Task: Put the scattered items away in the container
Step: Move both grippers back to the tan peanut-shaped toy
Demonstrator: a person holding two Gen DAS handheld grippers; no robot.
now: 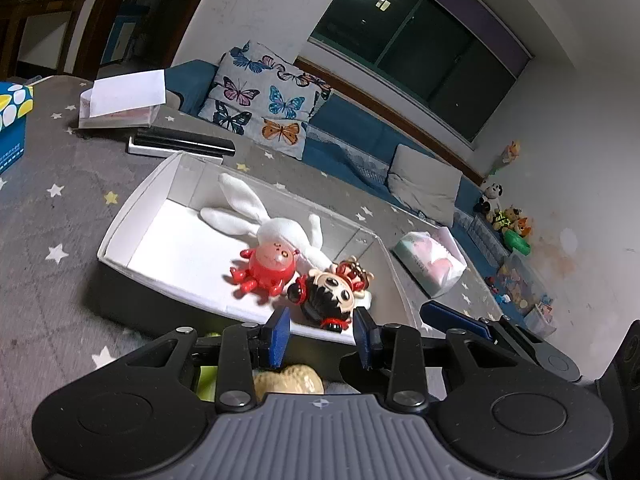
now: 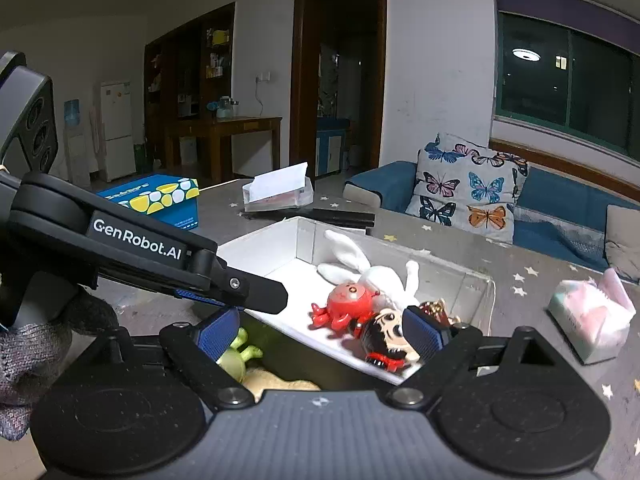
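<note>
A white box (image 1: pixel 120 216) (image 2: pixel 260 240) sits on the grey star-patterned cloth. Inside lie a white plush rabbit (image 1: pixel 256 216) (image 2: pixel 360 264), a red octopus toy (image 1: pixel 266 270) (image 2: pixel 344 308) and a black-haired doll (image 1: pixel 328 294) (image 2: pixel 384 340). My left gripper (image 1: pixel 322 336) is open and empty, just short of the box's near wall, by the doll. My right gripper (image 2: pixel 320 332) is open and empty above the box's near edge. A green toy (image 2: pixel 236 354) and a tan plush (image 1: pixel 288 380) (image 2: pixel 276 382) lie outside the box, under the grippers.
A tissue pack (image 1: pixel 432 260) (image 2: pixel 592 320) lies right of the box. A black bar (image 1: pixel 180 144), a clear box with white paper (image 1: pixel 120 100) and a blue carton (image 2: pixel 160 200) lie behind it. A blue sofa with a butterfly pillow (image 2: pixel 468 188) stands beyond.
</note>
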